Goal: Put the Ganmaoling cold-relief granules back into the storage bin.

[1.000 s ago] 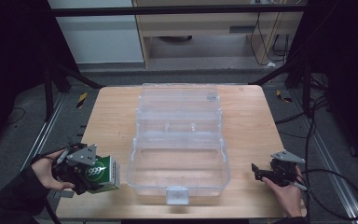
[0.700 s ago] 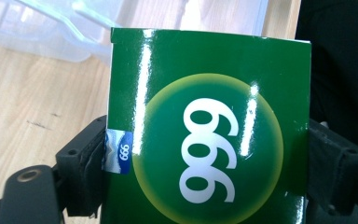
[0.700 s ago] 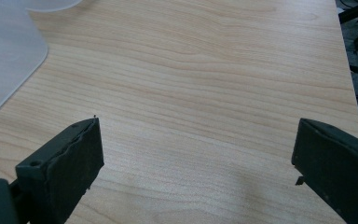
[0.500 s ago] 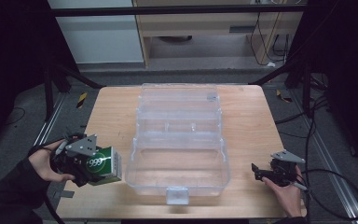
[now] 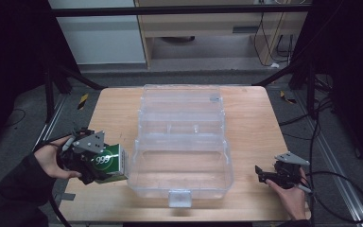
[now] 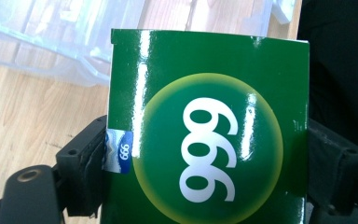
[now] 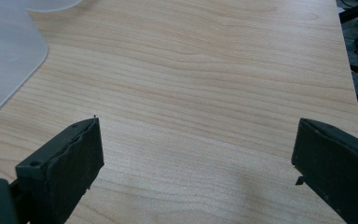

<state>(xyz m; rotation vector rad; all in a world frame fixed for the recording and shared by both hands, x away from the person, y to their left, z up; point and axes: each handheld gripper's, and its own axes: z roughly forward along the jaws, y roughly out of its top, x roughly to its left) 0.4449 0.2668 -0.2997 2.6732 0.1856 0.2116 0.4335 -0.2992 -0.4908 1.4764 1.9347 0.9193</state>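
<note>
Left gripper (image 5: 105, 165) pinches green box (image 5: 109, 162) beside clear case (image 5: 182, 142); right gripper (image 5: 264, 174) spread over desk (image 5: 250, 123).

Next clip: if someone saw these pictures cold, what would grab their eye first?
The glossy green box marked 999, clamped in the left gripper at the near left edge of the wooden table, just left of the container. Next, the large clear plastic container standing open across the table's middle, with nothing visible inside. The right gripper sits at the near right corner, jaws wide apart over bare wood.
</note>
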